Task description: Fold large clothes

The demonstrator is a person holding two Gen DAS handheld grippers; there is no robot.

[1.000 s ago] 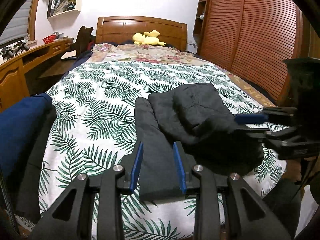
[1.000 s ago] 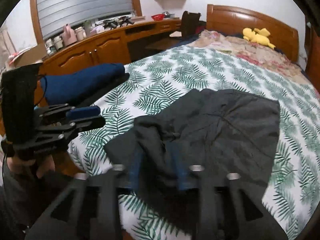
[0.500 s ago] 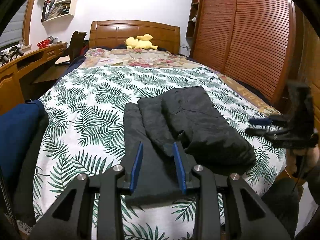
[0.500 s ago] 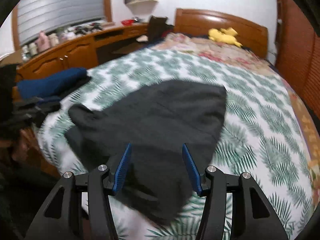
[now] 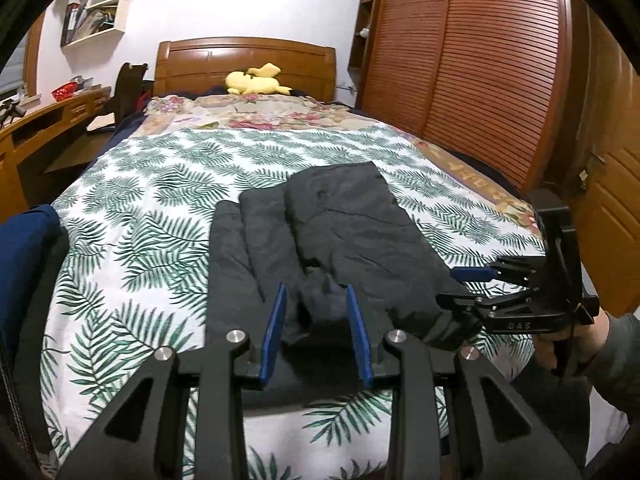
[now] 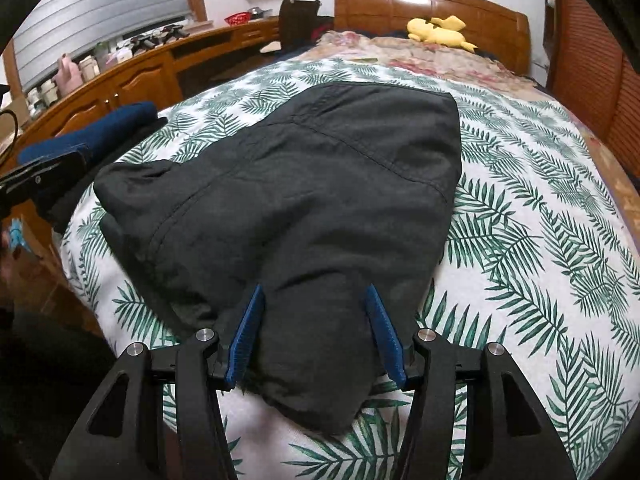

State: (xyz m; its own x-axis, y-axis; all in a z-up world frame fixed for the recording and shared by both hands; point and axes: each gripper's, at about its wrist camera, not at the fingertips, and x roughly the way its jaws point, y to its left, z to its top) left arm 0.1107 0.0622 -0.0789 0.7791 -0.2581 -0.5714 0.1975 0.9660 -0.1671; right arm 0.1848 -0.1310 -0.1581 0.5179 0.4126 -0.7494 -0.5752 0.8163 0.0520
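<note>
Two blue-padded tongs, left (image 5: pixel 316 322) and right (image 6: pixel 316 334), held released over dark grey folded garment (image 6: pixel 304 184) laid on palm-leaf-patterned bed (image 6: pixel 540 248).

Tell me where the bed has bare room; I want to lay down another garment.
Free: the palm-print sheet between the dark grey folded garment and the floral blanket; also right of the garment. Crowded: the near edge, by both grippers.
</note>
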